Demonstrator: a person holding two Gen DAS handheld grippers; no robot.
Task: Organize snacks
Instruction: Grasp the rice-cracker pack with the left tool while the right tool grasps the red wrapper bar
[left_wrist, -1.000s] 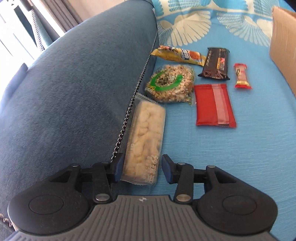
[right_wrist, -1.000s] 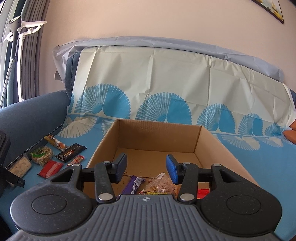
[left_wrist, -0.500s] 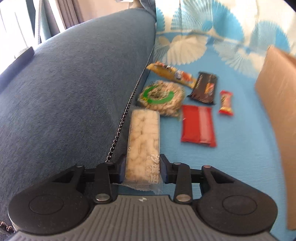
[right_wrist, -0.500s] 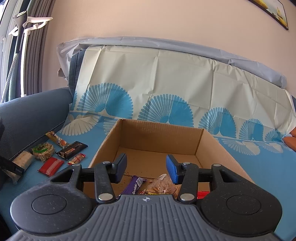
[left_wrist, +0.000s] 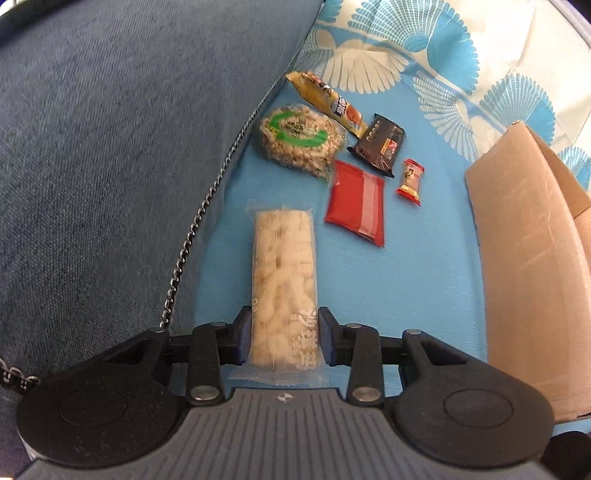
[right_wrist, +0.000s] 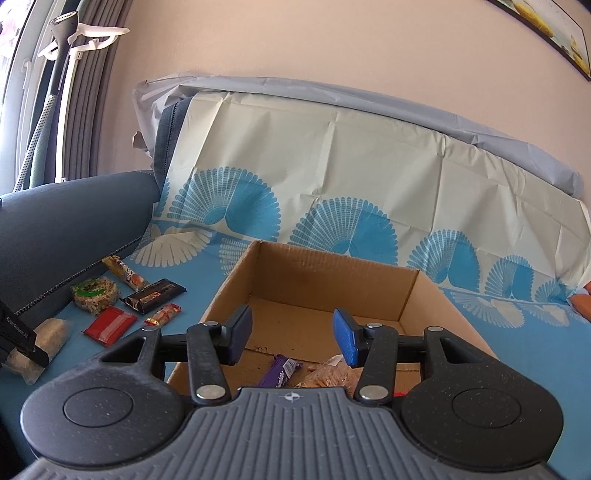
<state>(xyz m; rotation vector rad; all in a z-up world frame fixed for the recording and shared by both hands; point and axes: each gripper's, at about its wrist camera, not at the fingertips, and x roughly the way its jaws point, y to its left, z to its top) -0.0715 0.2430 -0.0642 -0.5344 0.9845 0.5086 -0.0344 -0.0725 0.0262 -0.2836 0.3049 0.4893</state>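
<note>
Right now your left gripper (left_wrist: 283, 341) is clamped partway closed on the pale rice-puff bar (left_wrist: 283, 284), its blue pads pressing the wrapper's two long sides near the near end, so the bar sticks out away from you along the fingers. From the right wrist view that same bar (right_wrist: 48, 338) shows at the far left, tilted and gripped. Your right gripper (right_wrist: 292, 339) stands about half open with nothing between its pads, hanging over the near edge of the cardboard box (right_wrist: 332, 273).

Around you, largest first: the dark blue sofa arm (left_wrist: 110, 147) fills the left side, with a metal chain (left_wrist: 192, 243) running along its seam just left of the held bar. The blue patterned cover (left_wrist: 424, 295) spreads under everything. The box stands to the right, open-topped, with a purple wrapper (right_wrist: 282, 373) and a clear bag of snacks (right_wrist: 332, 373) lying at its near end. Between sofa arm and box, beyond the held bar, lie the round rice cake pack (left_wrist: 295, 138), the red packet (left_wrist: 356, 201), the yellow bar (left_wrist: 327, 101), the dark chocolate bar (left_wrist: 380, 144) and the small red candy (left_wrist: 410, 181).

Your left gripper points steeply down; your right points nearly level toward the sofa back.
</note>
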